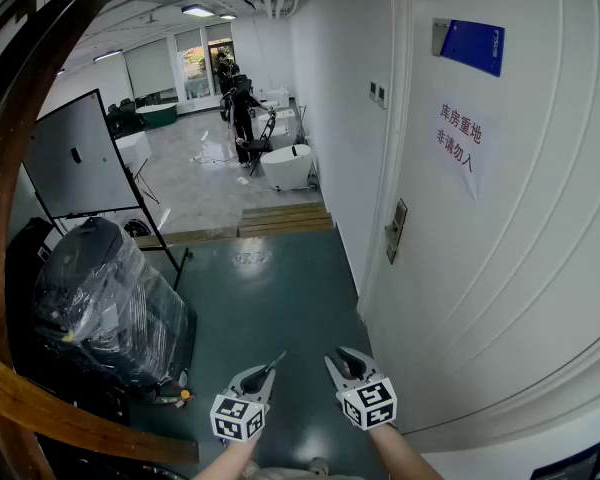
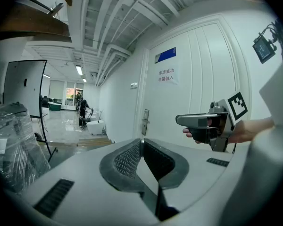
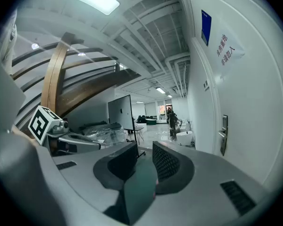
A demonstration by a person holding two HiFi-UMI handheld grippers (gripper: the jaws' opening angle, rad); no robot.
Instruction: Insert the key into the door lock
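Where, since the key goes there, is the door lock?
Head view, right of centre: the door lock sits on the white door's left edge, ahead of the right gripper.

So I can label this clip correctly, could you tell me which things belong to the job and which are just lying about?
Job: key in the shut left gripper, door lock, door.
Lying about: whiteboard, plastic-wrapped bundle, blue sign.

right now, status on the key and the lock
Left gripper shut on key; right gripper open, empty. Door lock ahead on white door, key not yet there. Nothing between them.
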